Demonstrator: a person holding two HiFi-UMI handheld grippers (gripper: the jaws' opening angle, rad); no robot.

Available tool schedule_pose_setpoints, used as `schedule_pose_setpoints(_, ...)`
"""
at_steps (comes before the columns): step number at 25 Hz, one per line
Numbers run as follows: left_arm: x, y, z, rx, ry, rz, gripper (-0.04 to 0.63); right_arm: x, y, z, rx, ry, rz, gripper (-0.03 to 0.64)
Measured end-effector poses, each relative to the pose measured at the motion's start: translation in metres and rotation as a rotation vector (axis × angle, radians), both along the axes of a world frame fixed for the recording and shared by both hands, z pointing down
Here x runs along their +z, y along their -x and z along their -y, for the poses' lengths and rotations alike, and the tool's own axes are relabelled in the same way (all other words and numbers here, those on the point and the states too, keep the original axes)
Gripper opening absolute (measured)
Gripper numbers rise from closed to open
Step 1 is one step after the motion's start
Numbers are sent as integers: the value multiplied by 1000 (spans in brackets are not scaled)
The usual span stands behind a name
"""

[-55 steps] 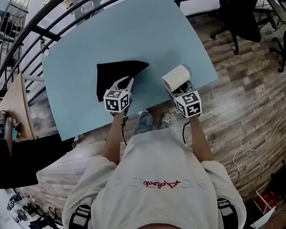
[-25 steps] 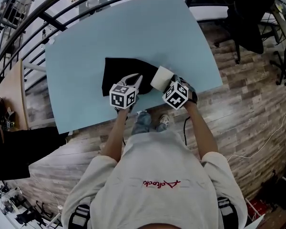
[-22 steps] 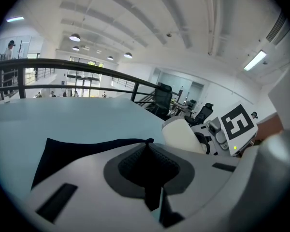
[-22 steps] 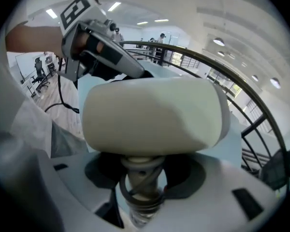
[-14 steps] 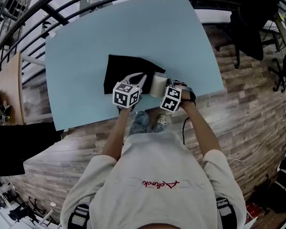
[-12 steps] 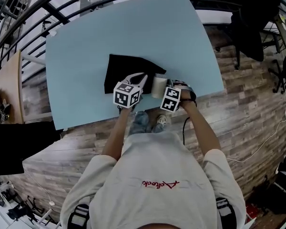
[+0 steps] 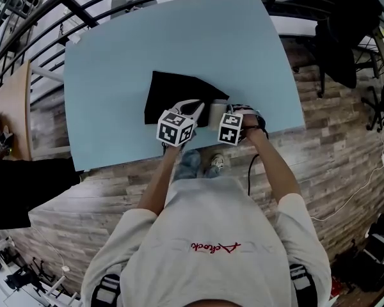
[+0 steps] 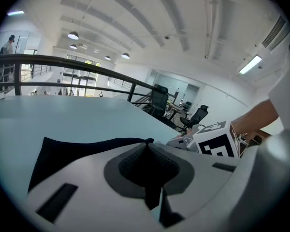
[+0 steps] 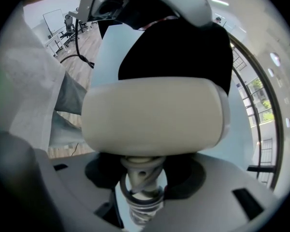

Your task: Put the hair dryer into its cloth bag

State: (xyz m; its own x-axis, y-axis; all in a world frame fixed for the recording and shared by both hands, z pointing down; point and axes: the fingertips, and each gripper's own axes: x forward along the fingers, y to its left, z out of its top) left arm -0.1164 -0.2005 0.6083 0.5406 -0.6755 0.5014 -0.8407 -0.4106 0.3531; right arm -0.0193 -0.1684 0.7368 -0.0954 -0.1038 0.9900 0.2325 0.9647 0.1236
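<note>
The black cloth bag (image 7: 176,91) lies flat on the light blue table (image 7: 109,56). My left gripper (image 7: 195,105) is shut on the bag's near right edge, and the left gripper view shows black cloth (image 8: 87,149) pinched between its pads. My right gripper (image 7: 223,117) points down and is shut on the cream hair dryer (image 7: 215,112), right beside the left gripper at the bag's corner. In the right gripper view the dryer's barrel (image 9: 154,115) fills the middle, its thin neck (image 9: 141,180) sits between the jaws, and the bag (image 9: 183,47) lies just beyond it.
The table's front edge (image 7: 179,153) runs just below both grippers, with wood floor (image 7: 333,158) beyond it. A black railing (image 7: 83,8) curves round the table's far side. Office chairs (image 7: 345,31) stand at the upper right.
The right gripper has carried the hair dryer left and down to the bag's corner, rolling as it went. The left gripper has kept its hold on the bag.
</note>
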Motion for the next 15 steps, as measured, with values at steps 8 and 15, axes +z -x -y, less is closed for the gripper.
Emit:
schedule_pose_setpoints(8,2,-3,-9,24,5,-9,18,-6,14,16,79,36,24,238)
schedule_pose_setpoints(15,0,-11,-13,35,5,-34,18,-4,26,18,109,76,15,239)
